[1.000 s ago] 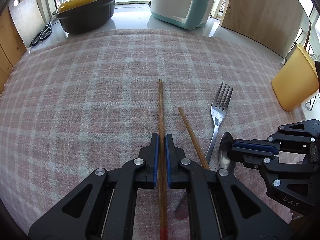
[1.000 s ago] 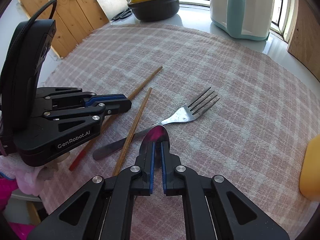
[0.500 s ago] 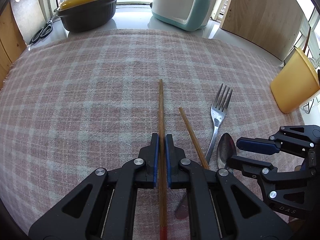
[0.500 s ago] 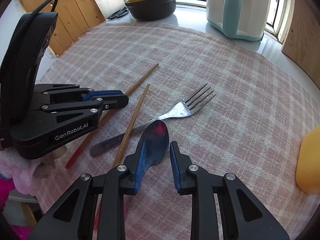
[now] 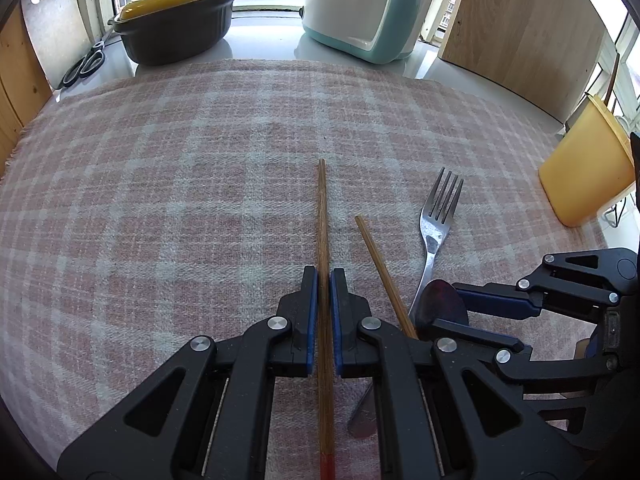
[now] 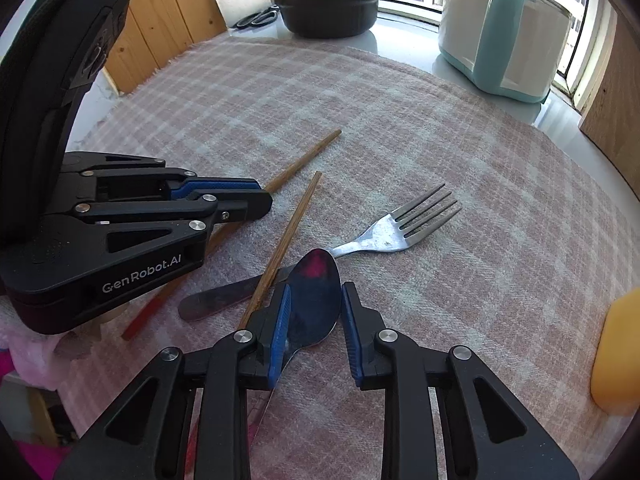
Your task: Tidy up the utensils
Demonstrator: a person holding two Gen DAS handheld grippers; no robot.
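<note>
My left gripper (image 5: pixel 324 276) is shut on a long wooden chopstick (image 5: pixel 322 208) with a red end, which lies along the plaid cloth (image 5: pixel 160 200). A second chopstick (image 5: pixel 376 256) lies slanted just right of it, across the handle of a steel fork (image 5: pixel 434 232). My right gripper (image 6: pixel 314 300) has the bowl of a steel spoon (image 6: pixel 316 280) between its blue pads. Its jaws are closing and both pads touch the bowl's edges. The spoon's handle runs back under the gripper, mostly hidden. The left gripper (image 6: pixel 264 200) stands close on the left in the right wrist view.
A yellow container (image 5: pixel 588 172) stands at the cloth's right edge. Behind the cloth are a dark pot with a yellow lid (image 5: pixel 176 28), a white and teal appliance (image 5: pixel 360 8), scissors (image 5: pixel 84 66) and a wooden board (image 5: pixel 520 28).
The right gripper's jaws went from a narrow grip to wide apart, then drew in onto the spoon's bowl. The left gripper and its chopstick stayed put.
</note>
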